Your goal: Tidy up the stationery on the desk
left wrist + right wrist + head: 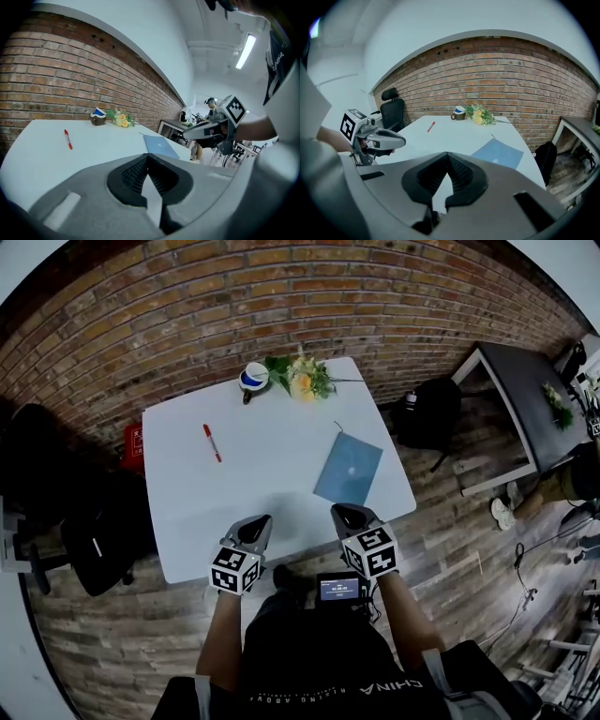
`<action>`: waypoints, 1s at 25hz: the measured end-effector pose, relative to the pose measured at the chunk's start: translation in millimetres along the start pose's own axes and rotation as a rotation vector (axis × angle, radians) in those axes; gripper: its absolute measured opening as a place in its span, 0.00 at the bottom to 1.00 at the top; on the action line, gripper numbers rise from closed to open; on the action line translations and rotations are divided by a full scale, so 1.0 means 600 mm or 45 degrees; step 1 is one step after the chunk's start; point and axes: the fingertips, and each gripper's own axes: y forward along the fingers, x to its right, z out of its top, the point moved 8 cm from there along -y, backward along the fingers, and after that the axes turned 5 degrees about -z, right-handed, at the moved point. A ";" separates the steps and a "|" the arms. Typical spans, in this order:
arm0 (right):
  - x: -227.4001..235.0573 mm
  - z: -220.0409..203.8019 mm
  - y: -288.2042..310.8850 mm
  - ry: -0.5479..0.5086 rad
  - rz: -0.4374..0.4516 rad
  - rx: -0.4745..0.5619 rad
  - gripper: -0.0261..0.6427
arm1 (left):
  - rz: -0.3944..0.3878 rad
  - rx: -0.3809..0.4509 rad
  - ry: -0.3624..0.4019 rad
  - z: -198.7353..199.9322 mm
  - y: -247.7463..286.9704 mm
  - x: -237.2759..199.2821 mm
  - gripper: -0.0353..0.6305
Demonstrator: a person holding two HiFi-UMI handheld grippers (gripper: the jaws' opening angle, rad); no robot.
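A slim red pen [212, 442] lies at a slant on the left half of the white surface [272, 493], well apart from a flat pale-blue notebook [349, 469] near the right edge, whose cover bears a faint mark too small to read. At the far edge stand a blue-and-white mug [253, 379] and yellow flowers [302, 379]. The left gripper [257, 521] and right gripper [346, 514] hover at the near edge, jaws pressed together, empty. The person's black shirt [309, 662] reads "CHINA".
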 end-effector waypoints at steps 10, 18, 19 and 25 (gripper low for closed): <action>0.048 0.046 0.019 -0.063 0.056 0.042 0.05 | 0.062 0.031 0.013 0.032 0.032 0.005 0.07; 0.075 0.080 0.027 -0.102 0.121 0.101 0.05 | 0.123 0.063 0.049 0.069 0.048 0.017 0.07; 0.076 0.081 0.028 -0.105 0.130 0.103 0.05 | 0.129 0.063 0.050 0.072 0.049 0.019 0.07; 0.080 0.087 0.033 -0.110 0.170 0.115 0.05 | 0.152 0.062 0.056 0.078 0.055 0.025 0.07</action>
